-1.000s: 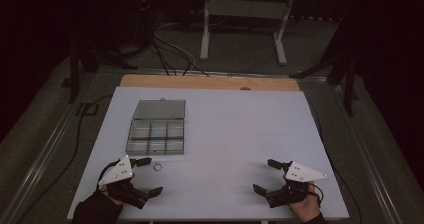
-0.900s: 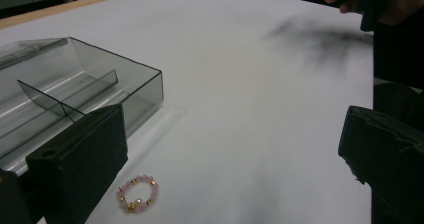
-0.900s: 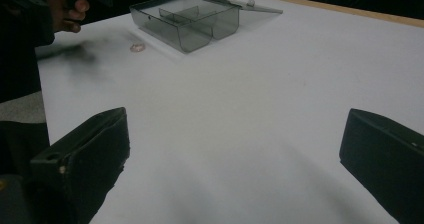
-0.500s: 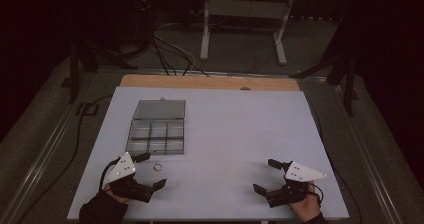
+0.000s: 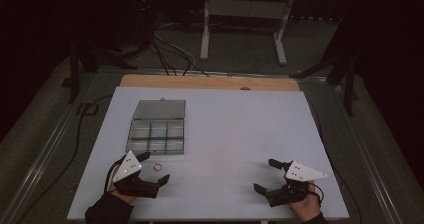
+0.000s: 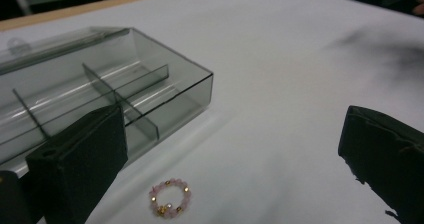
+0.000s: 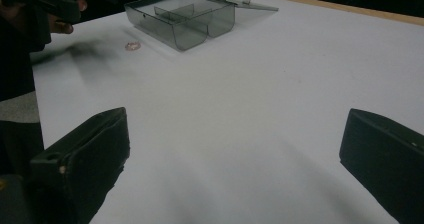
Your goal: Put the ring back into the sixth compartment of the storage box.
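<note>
One clear compartment box [image 5: 157, 130] and one bead ring [image 5: 157, 167] sit on the white tabletop [image 5: 240, 134]; the ring lies just before the box, between my left gripper's [image 5: 156, 170] spread fingers; my right gripper [image 5: 265, 176] is likewise agape, well apart; my left gripper view shows pink and gold beads.

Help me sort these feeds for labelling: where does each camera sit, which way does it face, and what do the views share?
High view: above the person's side, looking forward and down on the white table; both forearms, left claw and right claw show.
Left gripper view: rides the left claw, facing the bead ring and clear divided box.
Right gripper view: rides the right claw, looking across the table toward the box.
Shared: all three show box and ring.
</note>
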`<state>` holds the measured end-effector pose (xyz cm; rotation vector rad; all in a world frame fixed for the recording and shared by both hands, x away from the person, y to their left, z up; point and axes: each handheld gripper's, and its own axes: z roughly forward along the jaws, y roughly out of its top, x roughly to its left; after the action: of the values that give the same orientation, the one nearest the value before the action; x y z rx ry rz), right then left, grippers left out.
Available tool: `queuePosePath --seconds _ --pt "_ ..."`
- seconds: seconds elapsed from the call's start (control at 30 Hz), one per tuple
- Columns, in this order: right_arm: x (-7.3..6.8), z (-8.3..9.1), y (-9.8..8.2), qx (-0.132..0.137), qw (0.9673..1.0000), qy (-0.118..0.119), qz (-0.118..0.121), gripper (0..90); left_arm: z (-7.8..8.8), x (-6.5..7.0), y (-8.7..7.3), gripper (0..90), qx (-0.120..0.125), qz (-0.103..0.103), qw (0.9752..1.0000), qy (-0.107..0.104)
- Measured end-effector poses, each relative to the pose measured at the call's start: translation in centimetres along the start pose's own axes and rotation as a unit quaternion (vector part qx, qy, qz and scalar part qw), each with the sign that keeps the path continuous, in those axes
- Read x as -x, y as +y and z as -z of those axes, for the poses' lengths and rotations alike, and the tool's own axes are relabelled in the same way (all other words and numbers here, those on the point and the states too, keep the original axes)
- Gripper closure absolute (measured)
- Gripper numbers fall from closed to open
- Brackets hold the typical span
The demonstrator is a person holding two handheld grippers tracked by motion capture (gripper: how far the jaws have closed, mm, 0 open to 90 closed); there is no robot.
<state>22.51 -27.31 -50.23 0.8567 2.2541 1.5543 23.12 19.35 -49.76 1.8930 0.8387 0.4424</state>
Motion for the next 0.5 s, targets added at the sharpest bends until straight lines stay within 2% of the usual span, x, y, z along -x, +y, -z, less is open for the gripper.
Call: queuePosePath --seconds 0.2,0.3,0.43,0.5 --pt "0.00 0.05 0.01 0.001 1.0000 0.000 0.000 0.0 -0.25 0.36 -0.24 0.5 -0.011 0.015 0.9994 0.029" --pt "0.02 0.02 0.00 -0.001 1.0000 -0.003 0.001 0.0 -0.31 0.31 -0.46 0.5 -0.010 0.037 0.9981 0.048" --pt "0.12 -0.06 0.00 0.000 1.0000 -0.005 0.000 0.0 -0.30 0.17 -0.55 0.5 -0.008 0.051 0.9961 0.071" --pt "0.07 -0.02 0.02 0.002 1.0000 -0.005 -0.001 0.0 -0.30 0.00 -0.57 0.6 -0.015 0.060 0.9948 0.081"
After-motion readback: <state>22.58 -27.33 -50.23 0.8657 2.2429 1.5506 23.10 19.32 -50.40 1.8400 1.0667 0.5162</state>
